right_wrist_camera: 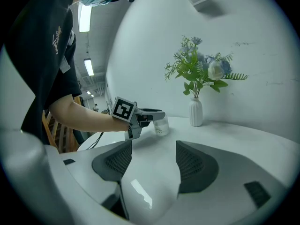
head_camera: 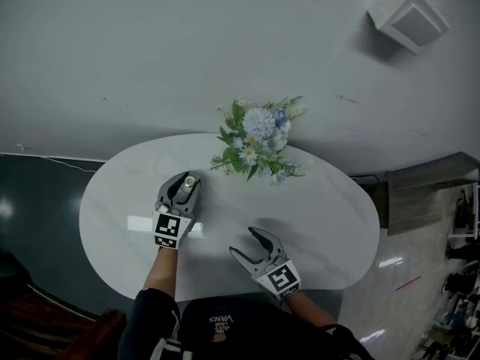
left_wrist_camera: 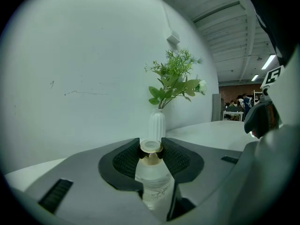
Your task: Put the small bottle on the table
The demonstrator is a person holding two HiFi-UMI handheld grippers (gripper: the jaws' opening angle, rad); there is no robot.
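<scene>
The small clear bottle (head_camera: 184, 189) with a pale cap stands upright between the jaws of my left gripper (head_camera: 187, 177), over the left half of the white oval table (head_camera: 322, 223). In the left gripper view the ribbed pads press on the bottle (left_wrist_camera: 152, 179) just below its cap, so my left gripper (left_wrist_camera: 151, 149) is shut on it. From the right gripper view the bottle (right_wrist_camera: 161, 124) hangs very low over the tabletop; I cannot tell whether its base touches. My right gripper (head_camera: 244, 242) rests open near the front edge, its jaws (right_wrist_camera: 153, 149) with nothing between them.
A white vase of blue and white flowers (head_camera: 256, 142) stands at the table's far edge against the wall, just beyond the bottle (left_wrist_camera: 157, 123). A dark floor lies left of the table; a low shelf (head_camera: 427, 193) sits to the right.
</scene>
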